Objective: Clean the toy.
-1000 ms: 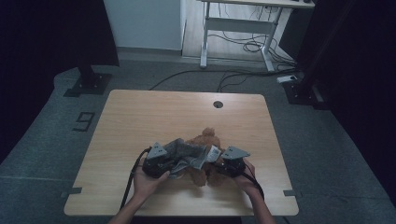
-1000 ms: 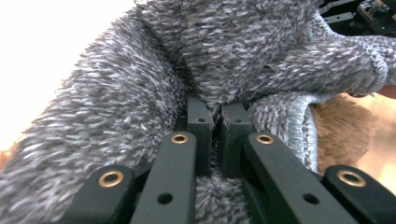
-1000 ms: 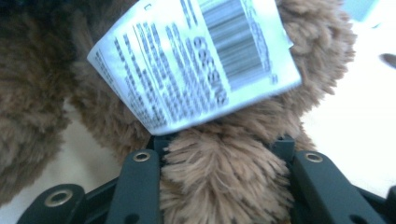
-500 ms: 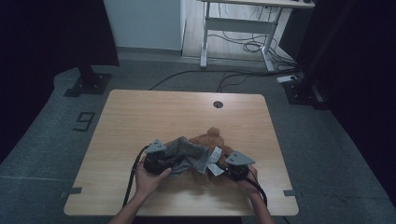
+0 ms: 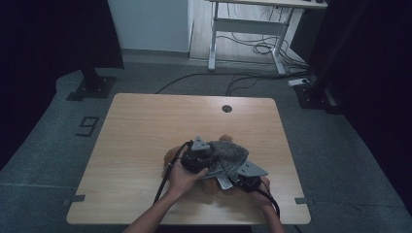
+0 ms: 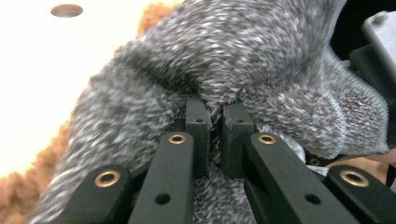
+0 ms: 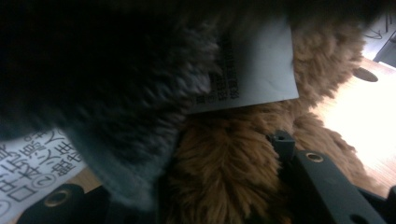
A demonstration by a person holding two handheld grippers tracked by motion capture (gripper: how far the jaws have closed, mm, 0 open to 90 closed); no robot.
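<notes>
Cloth (image 5: 228,154), grey and fuzzy, lies over our brown plush toy (image 5: 171,156) near the table's (image 5: 145,121) front edge; our left gripper (image 6: 214,122) pinches it tight, our right gripper (image 5: 243,178) straddles the toy, grip uncertain.

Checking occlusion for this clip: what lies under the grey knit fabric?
Brown plush fur shows from under the grey knit fabric, with a white printed label. The plush's shape and the table beneath it are covered.
</notes>
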